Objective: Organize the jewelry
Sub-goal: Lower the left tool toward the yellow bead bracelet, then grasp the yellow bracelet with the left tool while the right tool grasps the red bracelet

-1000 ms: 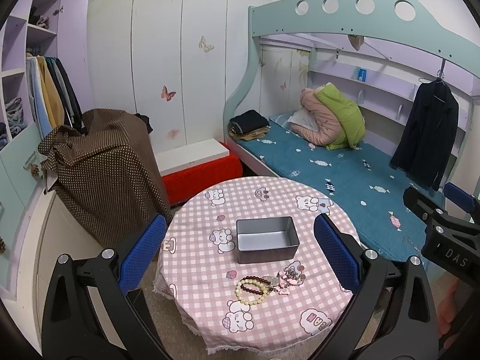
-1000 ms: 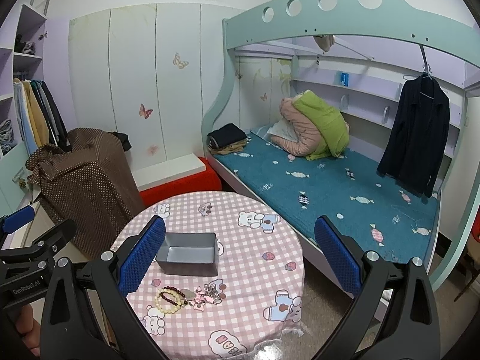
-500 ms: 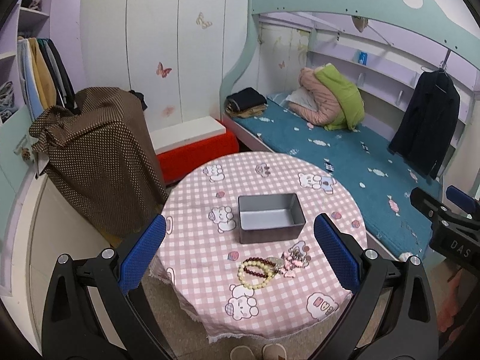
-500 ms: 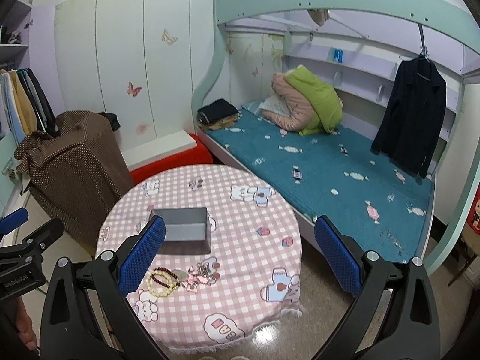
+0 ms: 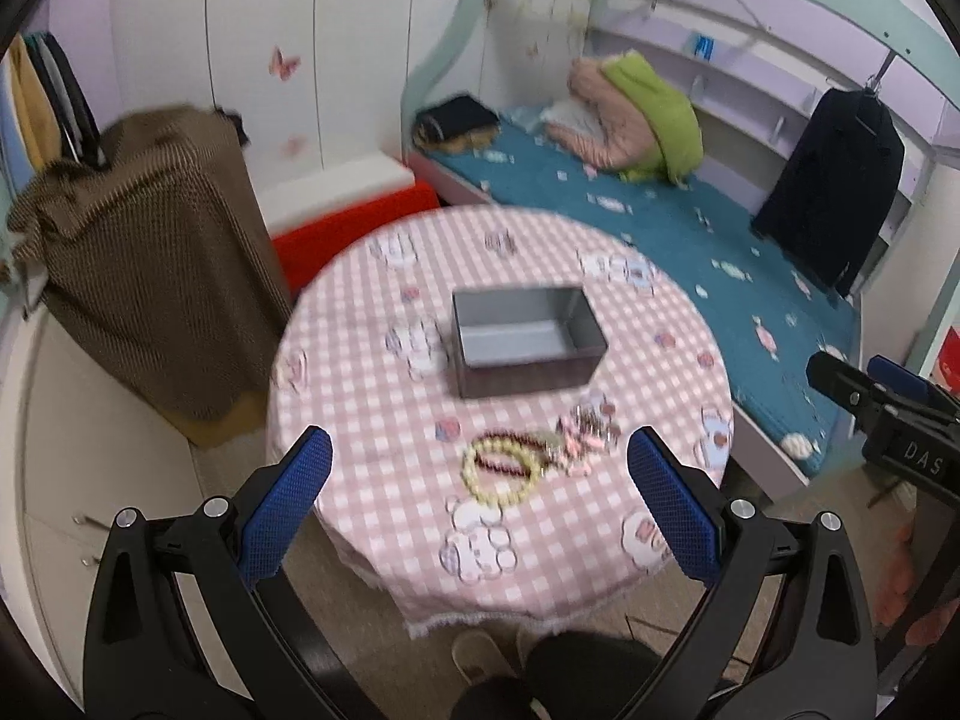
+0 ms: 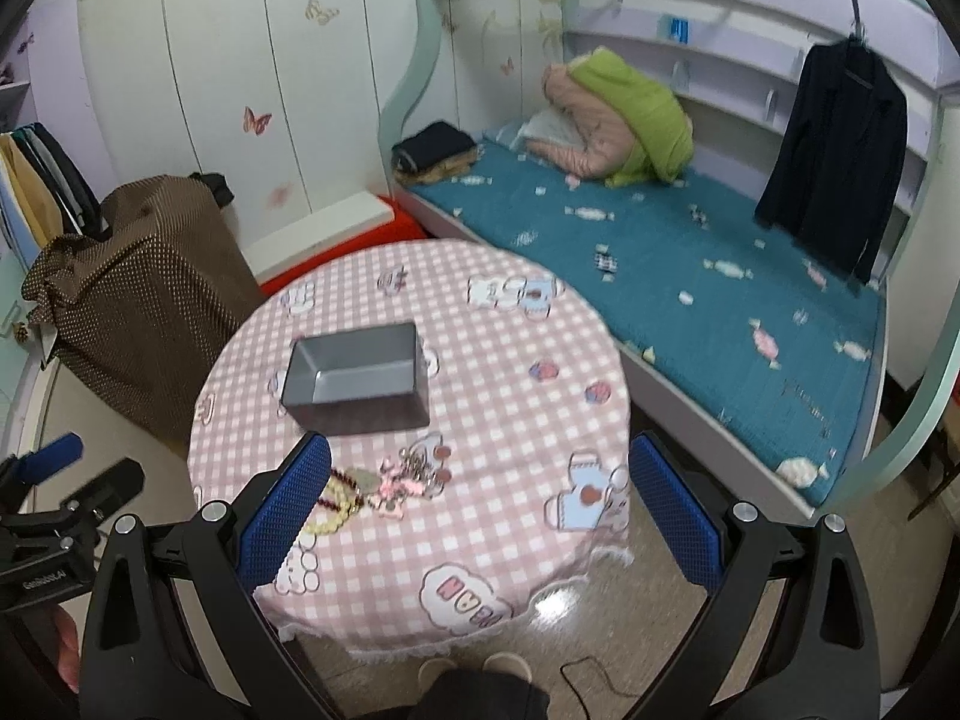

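Observation:
A grey open box stands empty in the middle of a round table with a pink checked cloth. In front of it lies a small heap of jewelry: a cream bead bracelet, a dark red bead bracelet and pink and silver trinkets. My left gripper is open, high above the near side of the table. My right gripper is open too, high above the table's near right; its left finger hides part of the bracelets.
A bunk bed with a teal mattress lies to the right of the table. A brown dotted cover drapes something at the left. A red and white bench stands behind. A person's slippers and knees show below the table edge.
Both grippers have risen and tilted downward, so the table is seen from above and the floor and the person's feet have come into view. Nothing on the table moved.

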### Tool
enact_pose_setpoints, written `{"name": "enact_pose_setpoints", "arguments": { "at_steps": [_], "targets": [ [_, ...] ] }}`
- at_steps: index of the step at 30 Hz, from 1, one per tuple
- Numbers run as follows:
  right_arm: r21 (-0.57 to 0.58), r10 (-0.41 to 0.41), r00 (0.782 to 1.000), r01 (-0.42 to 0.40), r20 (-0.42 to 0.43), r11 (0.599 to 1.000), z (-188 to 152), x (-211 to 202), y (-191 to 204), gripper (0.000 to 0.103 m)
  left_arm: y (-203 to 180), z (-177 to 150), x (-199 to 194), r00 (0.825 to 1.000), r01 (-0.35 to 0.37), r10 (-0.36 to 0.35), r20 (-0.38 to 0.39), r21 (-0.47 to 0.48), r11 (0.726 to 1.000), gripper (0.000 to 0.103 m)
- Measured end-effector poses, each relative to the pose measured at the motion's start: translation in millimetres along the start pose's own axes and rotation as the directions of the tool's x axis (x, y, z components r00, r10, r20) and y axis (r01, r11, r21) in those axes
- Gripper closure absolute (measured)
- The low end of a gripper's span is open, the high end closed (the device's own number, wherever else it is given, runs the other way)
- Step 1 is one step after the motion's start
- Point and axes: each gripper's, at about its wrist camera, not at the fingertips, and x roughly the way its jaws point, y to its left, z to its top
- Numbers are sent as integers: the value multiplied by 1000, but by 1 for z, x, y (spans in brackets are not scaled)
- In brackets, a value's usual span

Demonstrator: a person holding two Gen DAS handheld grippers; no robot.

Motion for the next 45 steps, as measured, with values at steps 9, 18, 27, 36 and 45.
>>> {"name": "enact_pose_setpoints", "arguments": {
  "at_steps": [9,18,27,36,45],
  "targets": [
    [-20,56,994,-58,-89,998,-18,38,-1,8,33,-14,53,970,171,-201,-134,-202,964,5],
    [-94,137,982,-149,-130,984,-12,89,-2,8,41,-22,117,958,30,-90,-272,-215,976,5],
    [-241,190,965,-231,-183,943,-4,141,7,8,41,-28,177,918,-77,-15,-396,-216,973,6],
    [-313,260,935,-328,-240,891,9,173,14,8,32,-33,218,853,-159,37,-520,-193,968,47],
    [-401,357,882,-460,-307,792,6,187,36,12,26,-30,221,828,-203,61,-557,-198,959,94]
  ]
}}
